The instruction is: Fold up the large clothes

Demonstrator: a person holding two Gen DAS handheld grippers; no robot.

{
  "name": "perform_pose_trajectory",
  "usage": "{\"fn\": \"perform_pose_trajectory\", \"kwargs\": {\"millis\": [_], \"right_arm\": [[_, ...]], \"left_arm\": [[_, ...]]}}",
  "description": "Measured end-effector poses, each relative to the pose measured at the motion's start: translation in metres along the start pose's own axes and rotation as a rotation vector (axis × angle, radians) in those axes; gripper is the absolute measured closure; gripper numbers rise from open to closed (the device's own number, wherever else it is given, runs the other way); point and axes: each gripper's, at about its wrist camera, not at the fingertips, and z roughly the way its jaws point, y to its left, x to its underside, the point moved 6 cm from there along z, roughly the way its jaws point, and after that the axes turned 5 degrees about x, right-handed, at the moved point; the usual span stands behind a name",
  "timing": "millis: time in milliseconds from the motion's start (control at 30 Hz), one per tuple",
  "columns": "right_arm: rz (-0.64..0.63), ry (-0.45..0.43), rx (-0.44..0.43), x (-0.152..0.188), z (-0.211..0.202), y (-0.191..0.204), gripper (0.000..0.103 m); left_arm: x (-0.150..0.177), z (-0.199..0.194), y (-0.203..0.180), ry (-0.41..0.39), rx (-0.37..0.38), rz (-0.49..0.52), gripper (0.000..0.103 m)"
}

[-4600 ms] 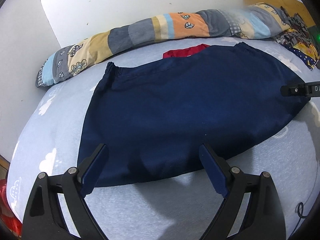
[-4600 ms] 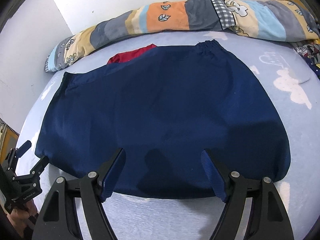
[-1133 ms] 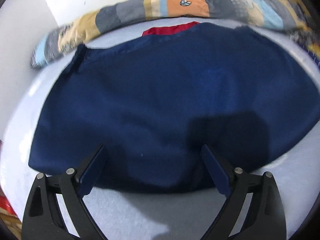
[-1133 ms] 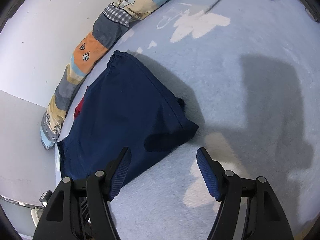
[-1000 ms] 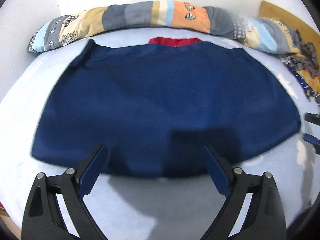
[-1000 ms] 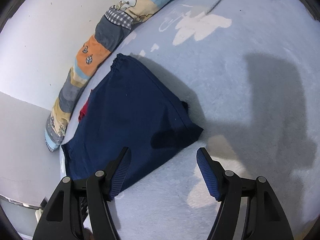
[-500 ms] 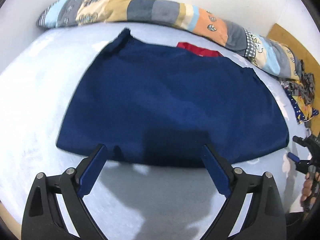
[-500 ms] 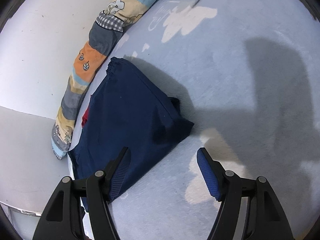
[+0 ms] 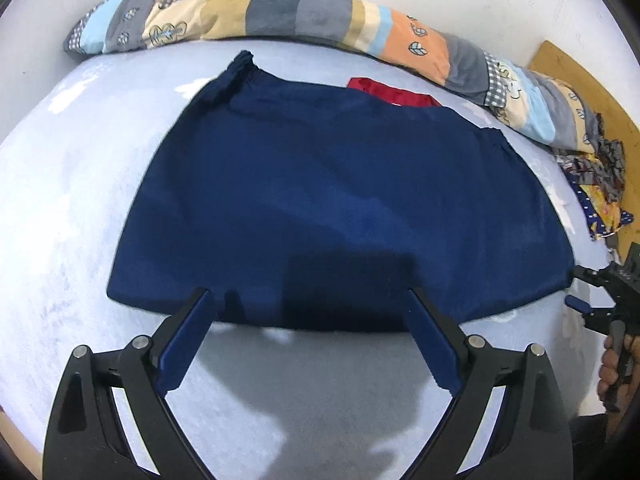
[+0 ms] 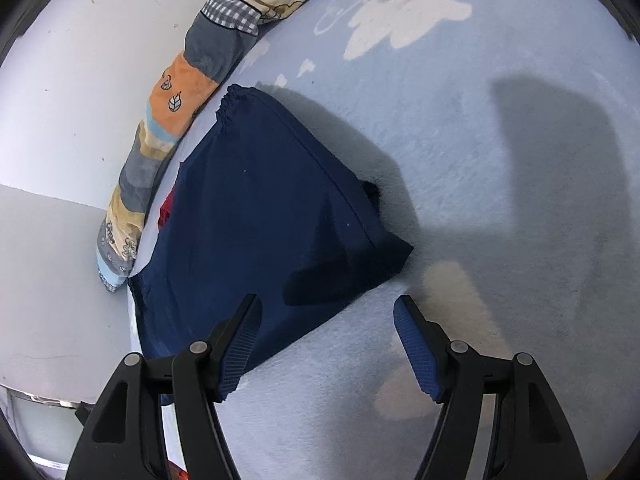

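Observation:
A large navy blue garment [image 9: 340, 208] lies spread flat on the pale blue bed [image 9: 72, 184], gathered waistband toward the wall. My left gripper [image 9: 312, 340] hangs open just short of its near hem, nothing between the fingers. In the right wrist view the same navy blue garment [image 10: 260, 208] shows from its right end, its lower right corner [image 10: 396, 252] slightly bunched. My right gripper [image 10: 328, 340] is open above the bedsheet beside that corner, empty. The right gripper [image 9: 588, 296] also shows at the left wrist view's right edge, held by a hand [image 9: 612, 364].
A long patchwork bolster [image 9: 304, 20] runs along the wall behind the garment. A red cloth [image 9: 392, 94] peeks out under the garment's far edge. A pile of patterned clothes [image 9: 596, 188] lies at the far right by a wooden board [image 9: 580, 76].
The left gripper's view swung left then settled, so the garment now sits more to the right in it. The right gripper barely shifted. Both stayed open; the garment has not moved.

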Motion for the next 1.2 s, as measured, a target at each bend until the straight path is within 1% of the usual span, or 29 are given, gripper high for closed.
{"fn": "perform_pose_trajectory", "kwargs": {"millis": [33, 100, 167, 233, 300, 367, 433, 500, 533, 600, 633, 667, 700, 733, 800, 833, 867, 900, 933, 967, 1033, 1100, 1200], "right_arm": [[-0.005, -0.001, 0.004, 0.002, -0.001, 0.001, 0.032], [0.000, 0.005, -0.007, 0.007, -0.001, 0.003, 0.032], [0.014, 0.003, -0.027, 0.009, -0.002, 0.008, 0.032], [-0.002, -0.019, -0.005, 0.006, -0.004, 0.015, 0.032], [-0.022, -0.039, 0.008, 0.004, -0.009, 0.019, 0.032], [-0.014, -0.060, 0.012, 0.005, -0.015, 0.016, 0.032], [-0.015, -0.085, 0.040, 0.003, -0.019, 0.009, 0.032], [-0.028, -0.106, 0.090, -0.001, -0.019, 0.003, 0.032], [-0.021, -0.119, 0.115, -0.005, -0.018, -0.001, 0.032], [-0.031, -0.156, 0.131, -0.010, -0.016, -0.005, 0.033], [-0.031, -0.174, 0.176, -0.012, -0.012, -0.011, 0.031], [-0.023, -0.182, 0.177, -0.011, -0.010, -0.014, 0.031], [-0.016, -0.196, 0.159, -0.010, -0.007, -0.016, 0.031], [-0.019, -0.215, 0.159, -0.008, -0.005, -0.017, 0.031], [-0.045, -0.243, 0.179, -0.005, -0.002, -0.017, 0.031], [-0.052, -0.252, 0.182, -0.003, -0.003, -0.015, 0.031], [-0.060, -0.256, 0.175, -0.003, -0.005, -0.013, 0.030], [-0.072, -0.258, 0.176, -0.003, -0.003, -0.011, 0.029], [-0.074, -0.250, 0.190, -0.003, 0.000, -0.013, 0.029], [-0.068, -0.253, 0.189, -0.003, 0.003, -0.012, 0.029], [-0.063, -0.266, 0.191, -0.001, 0.003, -0.012, 0.029], [-0.061, -0.274, 0.196, 0.002, 0.003, -0.011, 0.028], [-0.075, -0.274, 0.212, 0.004, 0.005, -0.010, 0.027]], "left_arm": [[0.003, -0.003, 0.000, -0.006, -0.002, 0.006, 0.008], [0.010, -0.009, 0.003, -0.022, -0.032, 0.046, 0.008], [0.014, -0.012, 0.006, -0.050, -0.079, 0.107, 0.008], [0.010, -0.009, 0.007, -0.063, -0.094, 0.144, 0.008], [-0.001, -0.005, 0.003, -0.074, -0.072, 0.145, 0.008], [-0.008, -0.004, -0.004, -0.091, -0.025, 0.132, 0.008], [-0.009, -0.006, -0.010, -0.115, -0.003, 0.133, 0.008], [-0.008, -0.007, -0.014, -0.098, -0.002, 0.150, 0.008], [-0.008, -0.009, -0.016, -0.101, -0.002, 0.160, 0.008], [-0.009, -0.016, -0.017, -0.121, -0.016, 0.173, 0.008], [-0.010, -0.017, -0.017, -0.130, -0.016, 0.178, 0.008], [-0.011, -0.016, -0.017, -0.141, -0.013, 0.187, 0.007], [-0.011, -0.013, -0.017, -0.137, -0.014, 0.192, 0.008], [-0.011, -0.009, -0.016, -0.135, -0.016, 0.200, 0.008], [-0.012, -0.003, -0.012, -0.165, -0.010, 0.207, 0.008], [-0.012, 0.002, -0.009, -0.153, -0.010, 0.207, 0.008], [-0.013, 0.005, -0.007, -0.141, 0.010, 0.208, 0.008], [-0.014, 0.006, -0.005, -0.154, 0.030, 0.205, 0.008], [-0.016, 0.010, -0.001, -0.154, 0.028, 0.198, 0.008], [-0.017, 0.017, 0.004, -0.127, 0.021, 0.180, 0.008], [-0.018, 0.028, 0.010, -0.099, 0.068, 0.132, 0.008], [-0.016, 0.040, 0.015, -0.067, 0.063, 0.114, 0.008], [-0.019, 0.049, 0.009, -0.056, 0.095, 0.109, 0.008]]}}
